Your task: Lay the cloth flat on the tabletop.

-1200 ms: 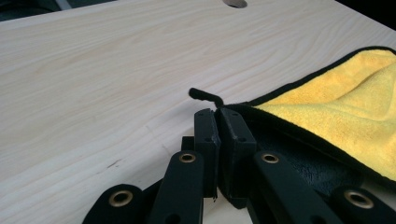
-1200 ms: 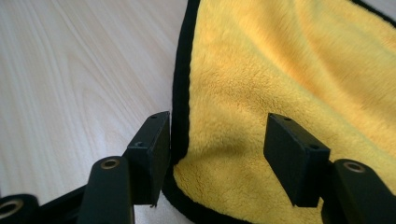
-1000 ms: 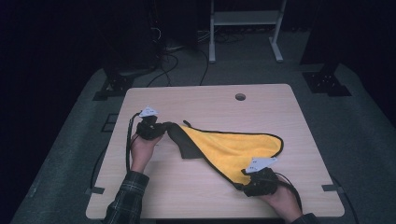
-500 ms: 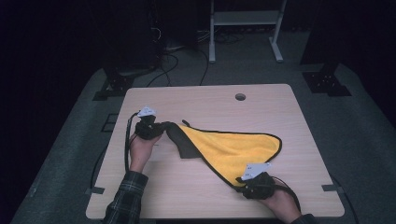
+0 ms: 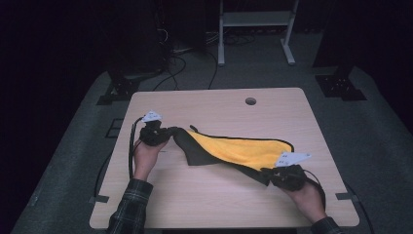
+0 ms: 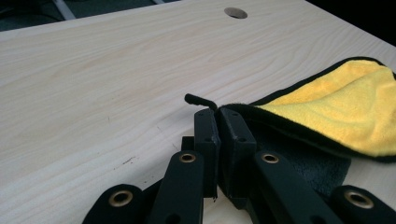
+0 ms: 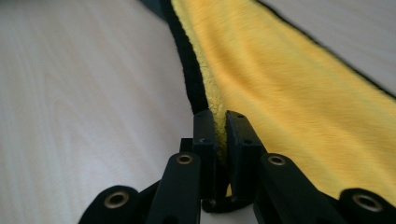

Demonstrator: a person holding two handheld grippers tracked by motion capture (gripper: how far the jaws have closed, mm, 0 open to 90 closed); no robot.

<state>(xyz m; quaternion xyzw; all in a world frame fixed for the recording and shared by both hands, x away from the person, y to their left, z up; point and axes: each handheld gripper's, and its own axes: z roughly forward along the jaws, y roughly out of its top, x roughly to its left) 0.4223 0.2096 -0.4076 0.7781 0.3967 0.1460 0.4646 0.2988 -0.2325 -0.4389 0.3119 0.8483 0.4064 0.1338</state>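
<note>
Since the earlier frame the right gripper [image 5: 270, 174] has been shifted a little along the near edge of the pale wooden table [image 5: 214, 105], and its jaws have just been closing — they are now seen clamped on the black-bound hem of the yellow microfibre cloth with a dark grey underside [image 5: 243, 152], the yellow pile pinched between the two pads in the right gripper view [image 7: 219, 135]. The left gripper [image 5: 170, 134] is kept where it was, near the table's left edge, its jaws pressed together on the cloth's opposite corner [image 6: 233, 109], a short black loop of binding sticking out just past the tips.

The cloth is thus held at both ends and is stretched across the middle of the table. Its long axis is run on a diagonal, from the left edge towards the near right corner, with the yellow face turned up and a dark fold drooping beside the left gripper.

The coming move is judged to turn on this line between the two grips — each gripper is pointed inward along it, so the cloth lies to the right of the left one and to the left of the right one, neither hand being nearer.
</note>
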